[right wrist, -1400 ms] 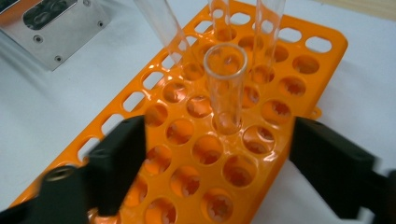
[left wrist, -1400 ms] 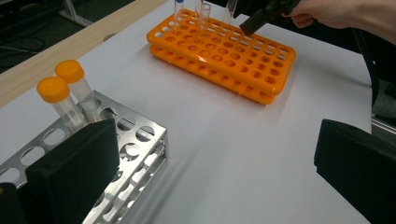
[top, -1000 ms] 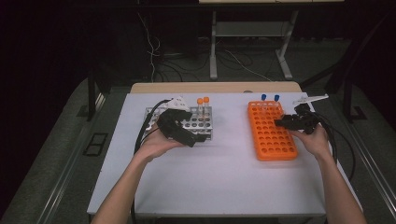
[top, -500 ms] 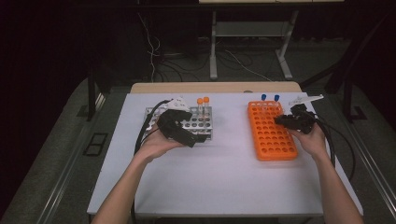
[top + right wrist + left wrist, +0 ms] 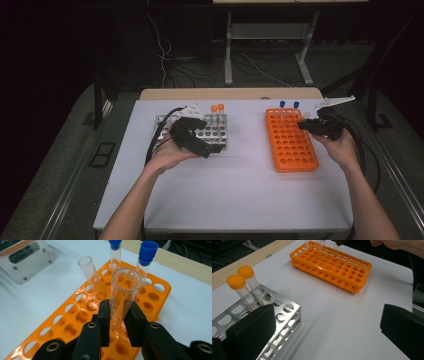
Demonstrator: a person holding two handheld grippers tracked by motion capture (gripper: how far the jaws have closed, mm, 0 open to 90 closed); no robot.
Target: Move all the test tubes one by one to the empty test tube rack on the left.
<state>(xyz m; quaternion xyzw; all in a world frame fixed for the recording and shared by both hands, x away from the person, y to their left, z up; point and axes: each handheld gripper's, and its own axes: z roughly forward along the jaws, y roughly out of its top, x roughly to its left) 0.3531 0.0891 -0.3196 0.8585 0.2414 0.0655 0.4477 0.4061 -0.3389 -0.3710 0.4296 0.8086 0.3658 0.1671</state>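
My right gripper (image 5: 120,315) is shut on a clear uncapped tube (image 5: 123,292), which leans with its lower end down at a hole of the orange rack (image 5: 75,317). A second clear tube (image 5: 91,275) and two blue-capped tubes (image 5: 146,257) stand at the rack's far end. From above, the right gripper (image 5: 305,123) sits at the back right of the orange rack (image 5: 292,145). My left gripper (image 5: 202,146) hovers over the metal rack (image 5: 217,134), jaws wide open and holding nothing. Two orange-capped tubes (image 5: 239,287) stand in that metal rack (image 5: 284,312).
A white table top (image 5: 235,185) carries both racks, with bare surface between them and toward the front edge. A wooden strip (image 5: 230,93) runs along the back. Cables trail from both grippers. Table legs and wires stand on the dark floor behind.
The right gripper with its clear tube has shifted only slightly over the back of the orange rack. The left hand and gripper have stayed where they were.
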